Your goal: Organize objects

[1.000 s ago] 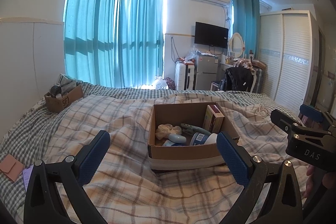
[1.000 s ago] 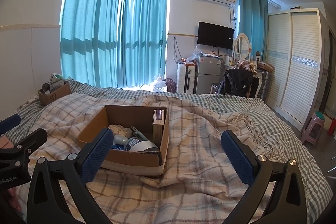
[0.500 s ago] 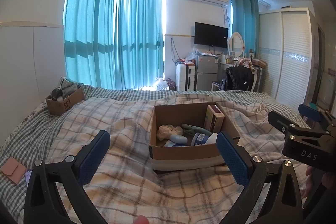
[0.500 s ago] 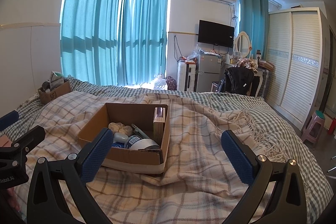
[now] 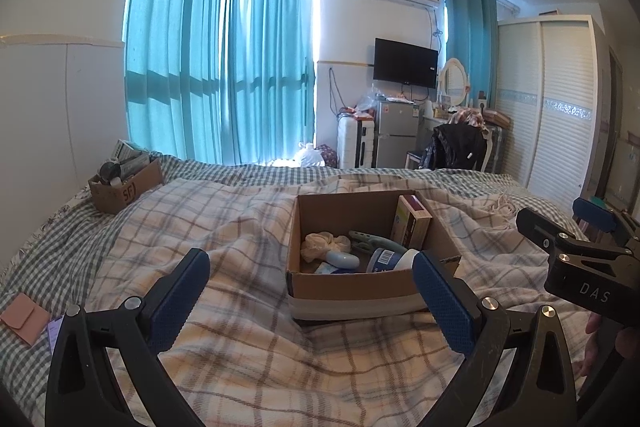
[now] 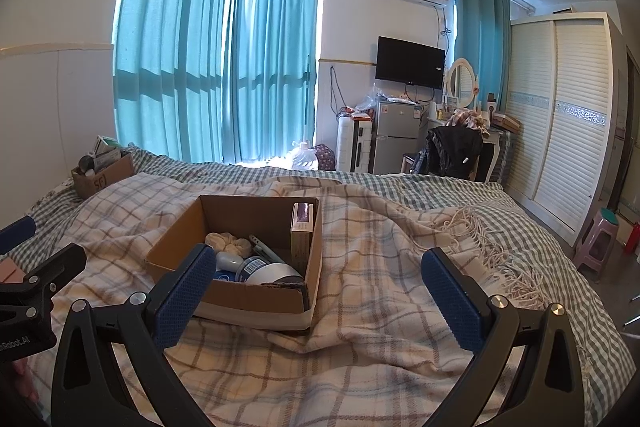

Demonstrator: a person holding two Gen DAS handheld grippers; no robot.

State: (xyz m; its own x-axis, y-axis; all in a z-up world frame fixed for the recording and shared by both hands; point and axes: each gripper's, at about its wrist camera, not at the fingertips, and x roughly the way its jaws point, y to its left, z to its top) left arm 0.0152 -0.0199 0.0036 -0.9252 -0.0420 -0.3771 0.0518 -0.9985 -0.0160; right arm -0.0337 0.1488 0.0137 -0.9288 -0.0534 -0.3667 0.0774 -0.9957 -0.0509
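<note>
An open cardboard box (image 5: 356, 293) sits on the plaid blanket in the middle of the bed; it also shows in the right wrist view (image 6: 256, 303). It holds a cream scrunchie (image 5: 324, 245), a white-and-blue tub (image 5: 390, 261), a small white bottle (image 5: 342, 259), a green tool (image 5: 366, 239) and an upright carton (image 5: 412, 221). My left gripper (image 5: 312, 301) is open and empty, held above the blanket in front of the box. My right gripper (image 6: 320, 297) is open and empty, to the right of the box.
A second cardboard box (image 5: 124, 183) with several items stands at the bed's far left. A pink wallet (image 5: 22, 317) lies on the checked sheet at the near left. A fringed blanket edge (image 6: 480, 227) lies right. A fridge (image 6: 394, 139), a chair and a wardrobe stand beyond the bed.
Both grippers have drifted slightly, so the box sits a little lower and nearer in both views. Both stay open and empty. Nothing on the bed has moved.
</note>
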